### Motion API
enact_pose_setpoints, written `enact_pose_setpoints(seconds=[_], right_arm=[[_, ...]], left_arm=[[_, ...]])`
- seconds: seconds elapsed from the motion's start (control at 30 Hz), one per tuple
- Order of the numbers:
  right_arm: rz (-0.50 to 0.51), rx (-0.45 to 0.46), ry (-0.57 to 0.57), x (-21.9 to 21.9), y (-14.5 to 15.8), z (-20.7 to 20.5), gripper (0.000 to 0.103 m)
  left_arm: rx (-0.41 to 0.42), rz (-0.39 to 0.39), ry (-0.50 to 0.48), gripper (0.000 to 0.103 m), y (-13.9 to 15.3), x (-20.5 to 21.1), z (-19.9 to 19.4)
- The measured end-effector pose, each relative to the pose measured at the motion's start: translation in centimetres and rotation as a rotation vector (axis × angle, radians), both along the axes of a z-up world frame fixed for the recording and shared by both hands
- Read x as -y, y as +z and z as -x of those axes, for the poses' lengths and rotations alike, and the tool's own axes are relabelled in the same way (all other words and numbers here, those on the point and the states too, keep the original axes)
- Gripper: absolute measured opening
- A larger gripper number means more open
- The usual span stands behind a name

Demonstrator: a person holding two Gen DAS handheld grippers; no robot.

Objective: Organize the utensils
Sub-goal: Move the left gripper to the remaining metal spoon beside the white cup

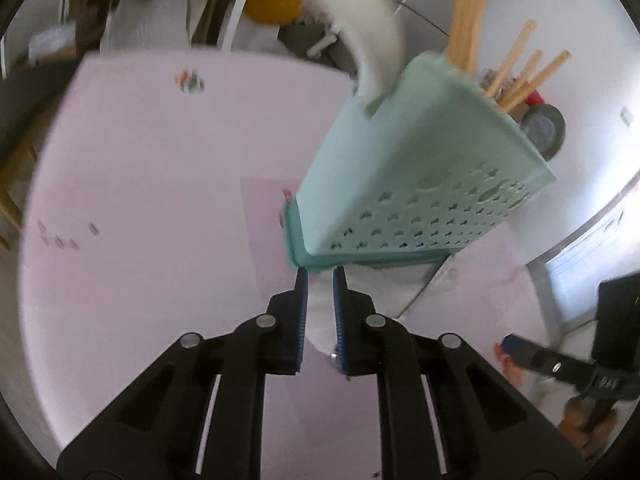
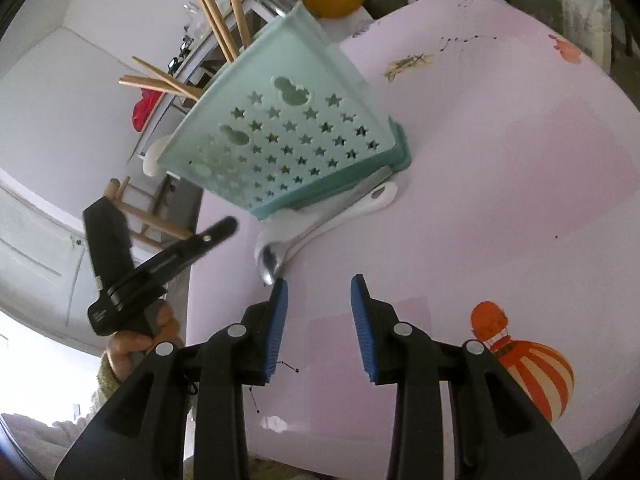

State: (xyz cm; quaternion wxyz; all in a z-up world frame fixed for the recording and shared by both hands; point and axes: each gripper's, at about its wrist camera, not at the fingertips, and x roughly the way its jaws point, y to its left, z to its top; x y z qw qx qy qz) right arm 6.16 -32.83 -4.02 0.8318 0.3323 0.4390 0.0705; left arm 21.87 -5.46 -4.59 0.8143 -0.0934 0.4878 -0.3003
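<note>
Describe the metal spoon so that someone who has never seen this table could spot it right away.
Find the mint green utensil holder with star-shaped holes on the pink table. At the foot of it lie two spoons side by side. The metal spoon is the shiny grey one, next to the white plastic spoon.

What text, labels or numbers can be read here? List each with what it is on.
None can be read.
Other gripper's black body: small pale print, too blurred.
Dark device: green marks, unreadable.
Pink tablecloth: only pictures, such as a balloon, no words.
</note>
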Motion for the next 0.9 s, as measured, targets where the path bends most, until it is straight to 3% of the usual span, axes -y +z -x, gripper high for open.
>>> enact_pose_setpoints(seconds=[0.17,0.33,0.6,0.9], right_arm=[[-0.012,0.004,0.007,0.2,0.2,-0.1,0.033],[-0.015,0.009,0.002,0.3,0.1,-0.2,0.033],[-0.016,0.007,0.009,0.2,0.1,-0.3,0.033],[-0.007,0.008,0.001,0.4,0.3,-0.1,0.033]], left_arm=[[-0.154,0.158,0.011,0.011,-2.2,-0.6,-0.6],[-0.191,0.203,-0.003,0.011,-2.5,-0.9,0.3],[-0.208,0.189,-0.061,0.011,-2.6,-1.0,2.1],[-0.109,0.079,-0.230,0.011,-1.7,1.0,6.3]])
